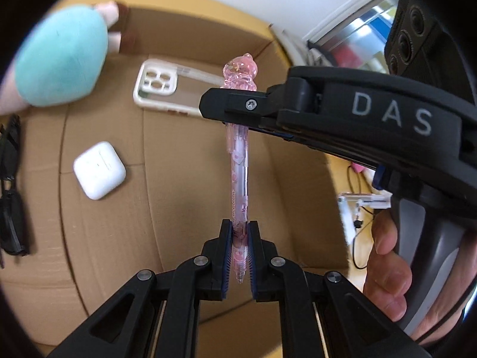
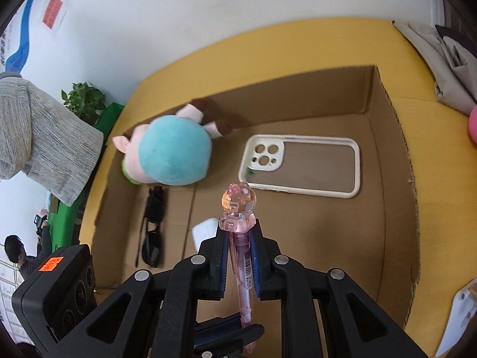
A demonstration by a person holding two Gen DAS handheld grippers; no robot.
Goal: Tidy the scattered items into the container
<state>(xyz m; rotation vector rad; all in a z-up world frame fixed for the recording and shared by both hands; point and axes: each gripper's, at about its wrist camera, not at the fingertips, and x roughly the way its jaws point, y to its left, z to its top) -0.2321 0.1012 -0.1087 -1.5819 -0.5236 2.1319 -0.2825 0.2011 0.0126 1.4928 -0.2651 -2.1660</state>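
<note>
Both the left gripper (image 1: 239, 240) and right gripper (image 2: 238, 247) fingers are clamped on the pink pen (image 1: 238, 173), held above the cardboard box (image 2: 387, 179) holding a phone case (image 2: 301, 165)

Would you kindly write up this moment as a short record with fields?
held item: pink pen, gripped at both ends
left tool: shut on the pen's tip end
right tool: shut on the pen just below its figure topper
container: cardboard box, open, below the pen
already in box: plush toy, phone case, earbud case, sunglasses
status: pen above the box, not yet released
</note>
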